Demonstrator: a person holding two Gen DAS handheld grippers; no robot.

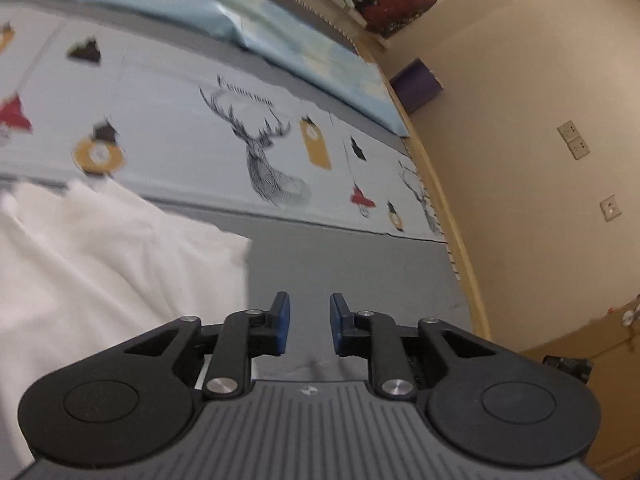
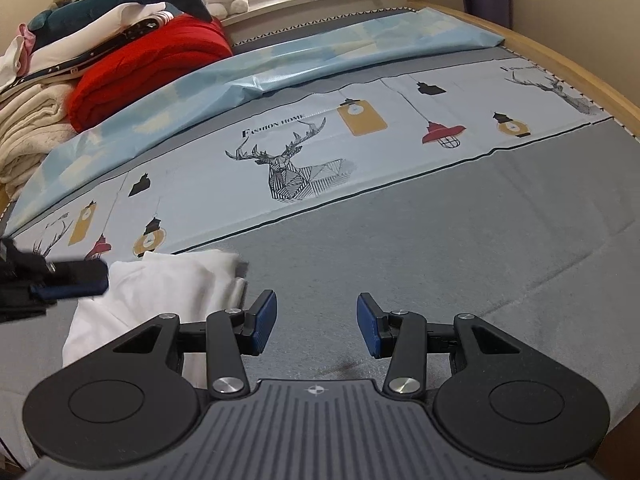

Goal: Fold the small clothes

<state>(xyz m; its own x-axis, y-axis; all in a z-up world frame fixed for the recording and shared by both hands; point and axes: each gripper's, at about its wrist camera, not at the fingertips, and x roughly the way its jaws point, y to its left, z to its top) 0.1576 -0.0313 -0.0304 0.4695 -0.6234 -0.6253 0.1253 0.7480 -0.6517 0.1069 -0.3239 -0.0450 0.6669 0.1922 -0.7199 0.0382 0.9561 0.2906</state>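
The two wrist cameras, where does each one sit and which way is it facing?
Left wrist: on the left tool, tilted, looking across the bed toward the wall; its own open fingers show.
Right wrist: on the right tool, facing up the bed toward the windowsill; its open fingers and the left tool show.
Both see: white garment, deer print.

White garment [image 2: 160, 292], grey bedsheet [image 2: 440, 260] with deer-and-lantern band, red blanket [image 2: 148, 68]

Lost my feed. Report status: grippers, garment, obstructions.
Left gripper open, empty. Right gripper open, empty. White garment folded on grey bedspread, beside both grippers. Nothing in the way.
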